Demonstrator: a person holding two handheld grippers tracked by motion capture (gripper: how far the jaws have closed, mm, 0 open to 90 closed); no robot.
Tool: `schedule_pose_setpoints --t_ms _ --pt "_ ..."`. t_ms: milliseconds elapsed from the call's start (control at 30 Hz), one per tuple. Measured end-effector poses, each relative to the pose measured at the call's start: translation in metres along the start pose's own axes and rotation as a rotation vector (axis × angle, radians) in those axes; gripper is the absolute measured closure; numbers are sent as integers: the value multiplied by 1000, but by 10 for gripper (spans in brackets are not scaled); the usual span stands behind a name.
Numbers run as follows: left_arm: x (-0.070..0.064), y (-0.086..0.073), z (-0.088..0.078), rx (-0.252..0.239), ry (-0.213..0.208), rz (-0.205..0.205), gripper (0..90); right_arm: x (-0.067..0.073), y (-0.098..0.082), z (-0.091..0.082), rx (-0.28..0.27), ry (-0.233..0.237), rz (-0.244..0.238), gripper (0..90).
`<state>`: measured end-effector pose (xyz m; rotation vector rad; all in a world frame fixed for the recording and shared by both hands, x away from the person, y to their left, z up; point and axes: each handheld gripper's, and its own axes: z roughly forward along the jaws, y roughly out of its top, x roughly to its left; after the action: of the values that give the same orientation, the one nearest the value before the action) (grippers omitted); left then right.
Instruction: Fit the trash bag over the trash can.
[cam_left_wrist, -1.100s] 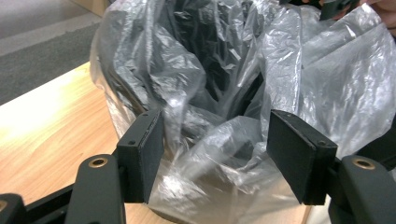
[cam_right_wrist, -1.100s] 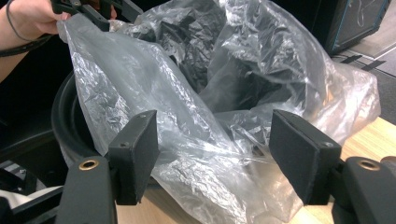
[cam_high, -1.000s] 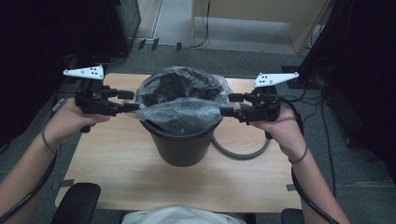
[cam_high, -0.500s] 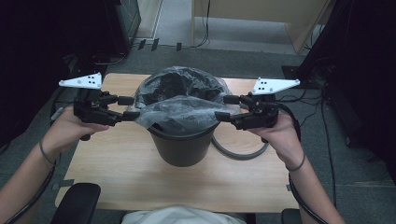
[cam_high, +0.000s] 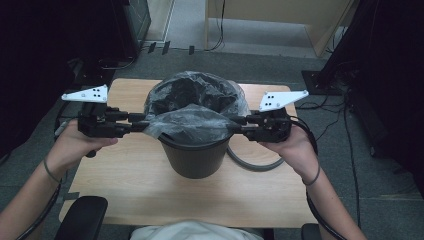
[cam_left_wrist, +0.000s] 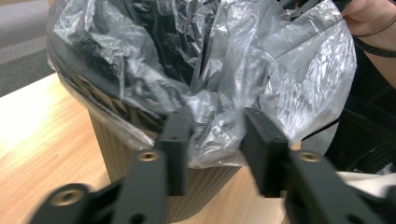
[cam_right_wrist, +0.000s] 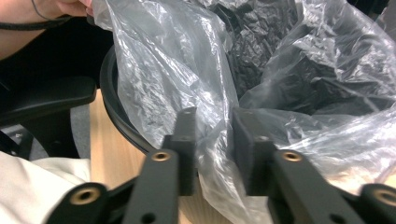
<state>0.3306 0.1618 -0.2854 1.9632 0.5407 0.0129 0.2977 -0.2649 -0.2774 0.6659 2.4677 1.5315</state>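
A black bin (cam_high: 192, 157) stands mid-table, lined with a clear plastic bag (cam_high: 192, 100) that bulges above its rim. My left gripper (cam_high: 142, 122) is at the bin's left side and my right gripper (cam_high: 234, 124) at its right, both pointing inward at rim height. The bag's near edge is stretched flat between them. In the left gripper view the jaws (cam_left_wrist: 215, 135) have just been closing, and bunched bag film (cam_left_wrist: 280, 70) fills the gap. In the right gripper view the jaws (cam_right_wrist: 215, 126) have also just been closing and pinch a fold of the bag (cam_right_wrist: 163, 70).
The wooden table (cam_high: 150, 200) has a grey hose loop (cam_high: 255, 165) lying right of the bin. A black chair armrest (cam_high: 82, 217) sits at the near left edge. Dark cabinets flank the table, and cables run over the floor behind.
The jaws of both grippers have narrowed onto the bag's edge. My right gripper has shifted slightly left, toward the bin. The bin has stayed put.
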Motion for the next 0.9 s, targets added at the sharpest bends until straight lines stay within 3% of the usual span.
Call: schedule_pose_setpoints --t_ms 133,200,400,533,633,733,767,900 --pt "-2 0 -1 9 15 10 789 1 0 -1 -3 -9 7 831" --pt "-4 1 -2 10 7 13 825 0 1 -4 -18 7 47 853" --pt "-10 1 -6 2 -11 23 839 2 -1 -12 -27 27 56 864" --pt "-12 -5 -3 20 -36 39 837 6 -6 -13 9 62 40 866" --pt "-12 -6 -3 22 -45 35 833 5 -7 -14 6 91 54 871" --pt "-13 -6 -4 26 -46 33 752 6 -7 -15 13 81 46 860" --pt "-14 -4 -7 3 -37 41 671 6 -7 -18 6 70 40 709" --pt "-16 1 -19 -53 -39 41 549 9 -6 -26 -8 30 10 609"
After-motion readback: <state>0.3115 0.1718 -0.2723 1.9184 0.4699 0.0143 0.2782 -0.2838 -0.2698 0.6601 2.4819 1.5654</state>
